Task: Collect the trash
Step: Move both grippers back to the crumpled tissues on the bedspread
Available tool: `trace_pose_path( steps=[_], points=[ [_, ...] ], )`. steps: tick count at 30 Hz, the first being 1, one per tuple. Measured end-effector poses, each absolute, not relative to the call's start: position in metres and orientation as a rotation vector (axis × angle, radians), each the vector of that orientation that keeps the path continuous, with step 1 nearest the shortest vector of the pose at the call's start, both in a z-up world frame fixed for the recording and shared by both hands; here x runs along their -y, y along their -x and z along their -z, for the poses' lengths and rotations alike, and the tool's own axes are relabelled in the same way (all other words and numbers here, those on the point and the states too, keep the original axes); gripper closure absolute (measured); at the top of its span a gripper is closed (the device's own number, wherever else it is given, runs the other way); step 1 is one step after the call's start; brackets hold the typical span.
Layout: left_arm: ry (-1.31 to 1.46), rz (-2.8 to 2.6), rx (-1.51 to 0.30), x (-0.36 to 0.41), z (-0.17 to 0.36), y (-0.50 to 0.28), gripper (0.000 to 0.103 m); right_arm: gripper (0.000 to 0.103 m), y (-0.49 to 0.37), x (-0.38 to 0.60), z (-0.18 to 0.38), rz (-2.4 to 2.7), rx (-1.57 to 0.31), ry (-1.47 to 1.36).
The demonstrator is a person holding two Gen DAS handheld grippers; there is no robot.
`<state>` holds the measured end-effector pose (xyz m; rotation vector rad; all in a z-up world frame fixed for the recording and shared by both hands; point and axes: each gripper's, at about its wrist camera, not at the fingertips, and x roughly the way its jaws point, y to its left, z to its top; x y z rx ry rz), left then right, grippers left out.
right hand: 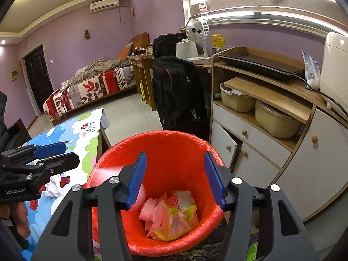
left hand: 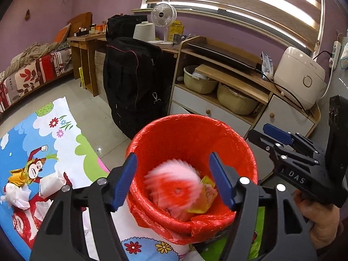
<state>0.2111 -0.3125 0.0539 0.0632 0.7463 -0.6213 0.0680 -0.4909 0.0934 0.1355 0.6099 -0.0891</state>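
A bin with a red liner (left hand: pixel 191 139) stands beside the table; it also shows in the right wrist view (right hand: pixel 171 152). My left gripper (left hand: pixel 174 180) is open above its mouth. A blurred pink fluted paper cup (left hand: pixel 174 189) is in mid-air below the open fingers, over the trash in the bin. My right gripper (right hand: pixel 174 178) is open and empty above the same bin, over pink and yellow wrappers (right hand: pixel 171 213). Crumpled white tissues (left hand: pixel 15 195) and a yellow wrapper (left hand: pixel 18 176) lie on the cartoon tablecloth (left hand: pixel 54 134) at the left.
A black suitcase (left hand: pixel 132 82) stands behind the bin. A wooden cabinet (left hand: pixel 239 100) with basins and a white rice cooker (left hand: pixel 302 78) is at the right. A bed (right hand: pixel 91 87) is across the room. The right gripper's body (left hand: pixel 304 163) is beside the bin.
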Motion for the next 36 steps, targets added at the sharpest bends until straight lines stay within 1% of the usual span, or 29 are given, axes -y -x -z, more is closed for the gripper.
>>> trace_pose_path(
  steps=[5, 6, 8, 15, 19, 22, 25, 26, 28, 31, 36],
  points=[
    [-0.048, 0.613, -0.741, 0.306, -0.056, -0.208, 0.037, 0.049, -0.066, 0.493, -0.093, 0.089, -0.608, -0.138],
    [-0.046, 0.609, -0.739, 0.304, -0.056, -0.207, 0.037, 0.048, -0.065, 0.493, -0.093, 0.087, -0.608, -0.137],
    [-0.046, 0.602, -0.736, 0.302, -0.055, -0.206, 0.037, 0.043, -0.065, 0.491, -0.093, 0.085, -0.607, -0.135],
    [-0.031, 0.56, -0.722, 0.283, -0.056, -0.203, 0.037, 0.043, -0.067, 0.481, -0.095, 0.071, -0.61, -0.126],
    [-0.005, 0.521, -0.714, 0.263, -0.059, -0.206, 0.037, 0.04, -0.069, 0.473, -0.097, 0.056, -0.609, -0.12],
    [0.009, 0.48, -0.705, 0.245, -0.06, -0.209, 0.037, 0.036, -0.072, 0.466, -0.099, 0.041, -0.607, -0.112],
    [0.041, 0.434, -0.698, 0.221, -0.062, -0.215, 0.037, 0.034, -0.075, 0.455, -0.102, 0.023, -0.605, -0.102],
    [0.047, 0.421, -0.696, 0.215, -0.062, -0.216, 0.037, 0.031, -0.076, 0.451, -0.103, 0.015, -0.603, -0.1],
    [0.064, 0.394, -0.692, 0.202, -0.063, -0.219, 0.037, 0.028, -0.077, 0.443, -0.105, 0.004, -0.598, -0.094],
    [0.087, 0.354, -0.684, 0.18, -0.064, -0.224, 0.037, 0.028, -0.08, 0.431, -0.109, -0.02, -0.596, -0.081],
    [0.13, 0.283, -0.67, 0.14, -0.068, -0.232, 0.037, 0.024, -0.087, 0.407, -0.116, -0.067, -0.584, -0.057]
  ],
)
